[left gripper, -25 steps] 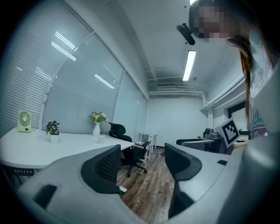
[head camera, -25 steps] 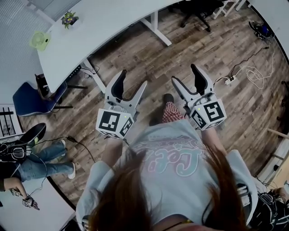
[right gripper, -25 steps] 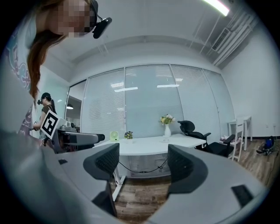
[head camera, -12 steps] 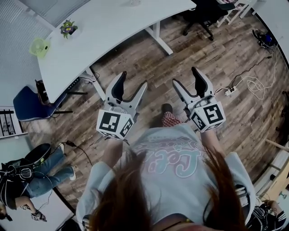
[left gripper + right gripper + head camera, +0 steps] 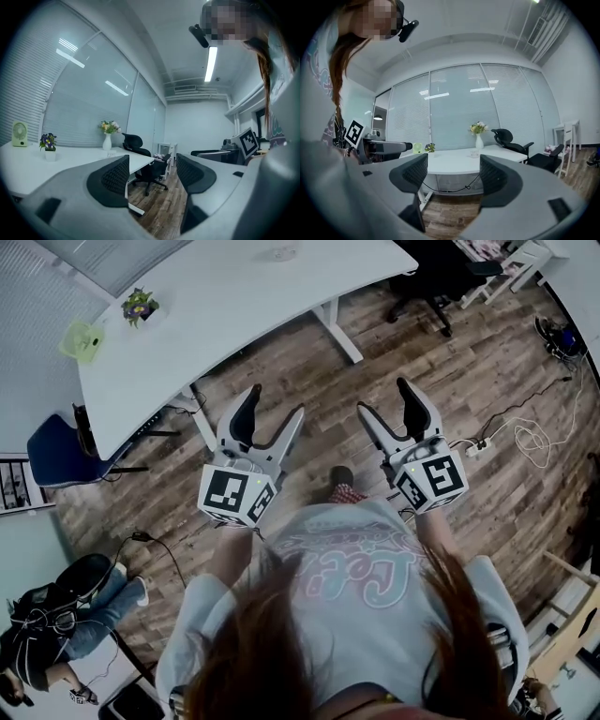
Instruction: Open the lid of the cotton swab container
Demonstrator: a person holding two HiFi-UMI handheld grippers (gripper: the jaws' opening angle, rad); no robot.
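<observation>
The left gripper [image 5: 277, 401] and right gripper [image 5: 382, 396] gape empty, well apart from the far table [image 5: 234, 296] (container not clearly seen); a hasty reach might topple it.

Cool ceiling light, sharp, fisheye-warped edges.

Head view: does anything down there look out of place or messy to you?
Only mildly: a loose white cable lies coiled on the wood floor at the right, by a power strip. Otherwise nothing looks spilled or broken. Both the left gripper and right gripper hang open and empty over the floor.
</observation>
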